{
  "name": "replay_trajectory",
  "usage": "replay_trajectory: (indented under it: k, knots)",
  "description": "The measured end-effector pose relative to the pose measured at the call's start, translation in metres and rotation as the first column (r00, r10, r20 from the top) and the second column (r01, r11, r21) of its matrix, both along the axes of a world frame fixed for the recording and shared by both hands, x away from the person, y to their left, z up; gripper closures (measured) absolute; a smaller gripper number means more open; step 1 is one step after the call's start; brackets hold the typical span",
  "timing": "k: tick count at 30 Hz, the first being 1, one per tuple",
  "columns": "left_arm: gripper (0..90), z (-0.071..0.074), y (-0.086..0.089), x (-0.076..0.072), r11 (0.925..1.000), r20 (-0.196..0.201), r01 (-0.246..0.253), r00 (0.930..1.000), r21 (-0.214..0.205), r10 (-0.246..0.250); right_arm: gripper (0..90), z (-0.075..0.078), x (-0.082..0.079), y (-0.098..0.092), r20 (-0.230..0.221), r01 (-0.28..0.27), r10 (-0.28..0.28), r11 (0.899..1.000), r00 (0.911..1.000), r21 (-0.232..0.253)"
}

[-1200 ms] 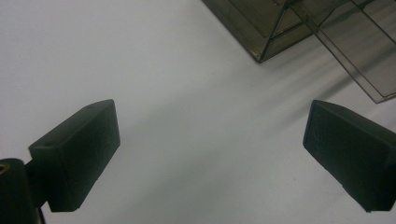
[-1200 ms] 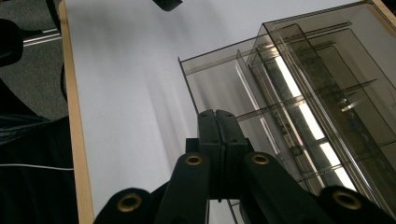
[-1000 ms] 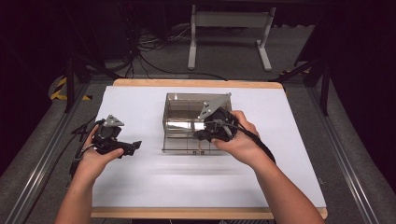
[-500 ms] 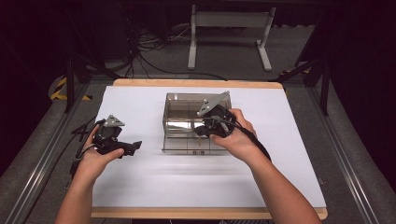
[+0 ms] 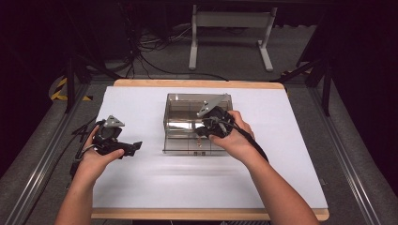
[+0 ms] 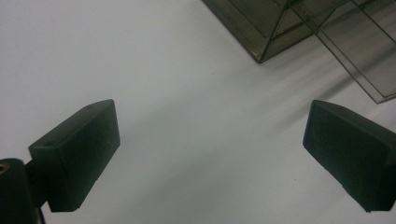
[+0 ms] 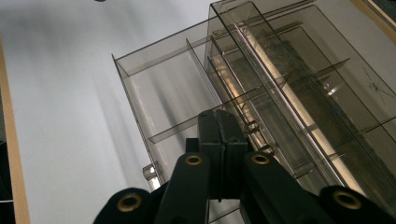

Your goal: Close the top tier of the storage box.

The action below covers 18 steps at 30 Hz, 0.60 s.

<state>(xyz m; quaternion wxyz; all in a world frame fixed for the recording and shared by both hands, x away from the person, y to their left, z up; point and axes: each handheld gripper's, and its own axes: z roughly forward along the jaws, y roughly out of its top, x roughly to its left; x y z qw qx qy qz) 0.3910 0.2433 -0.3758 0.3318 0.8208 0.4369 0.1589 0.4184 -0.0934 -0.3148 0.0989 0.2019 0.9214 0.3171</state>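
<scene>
A smoky clear plastic organiser box (image 5: 180, 104) stands at the middle of the white table (image 5: 141, 187). Its shallow drawer (image 7: 159, 98), split by thin dividers, is slid out on the person's side. My right gripper (image 5: 202, 131) hangs over the box and drawer. In the right gripper view its jaws are pressed together, right gripper (image 7: 223, 122) shut, tips just above a drawer divider with nothing seen between them. My left gripper (image 5: 135, 147) rests low at the table's left. It stands wide open (image 6: 210, 149) over bare table, with the box corner (image 6: 261, 51) farther off.
The table's wooden edge (image 5: 197, 83) runs behind the box. Cables and a white stand's feet (image 5: 230, 28) lie on the floor beyond. Metal rails (image 5: 42, 168) flank the table on both sides. White surface lies around the box on all sides.
My right gripper has sunk a little and shifted slightly over the box. The left gripper has stayed where it was.
</scene>
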Motion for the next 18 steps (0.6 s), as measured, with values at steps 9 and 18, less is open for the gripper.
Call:
replay_trajectory:
  k: [9,18]
  knots:
    - [4.6,0.0,0.0,0.0,1.0,0.002,-0.001,1.0,-0.002,0.001,90.0,-0.011,0.003,0.001,-0.019,-0.004,0.003,1.0,0.9998,-0.029]
    - [4.6,0.0,0.0,0.0,1.0,0.006,-0.004,1.0,-0.005,0.004,90.0,-0.018,0.004,0.004,-0.037,-0.005,0.003,0.998,0.9993,-0.061]
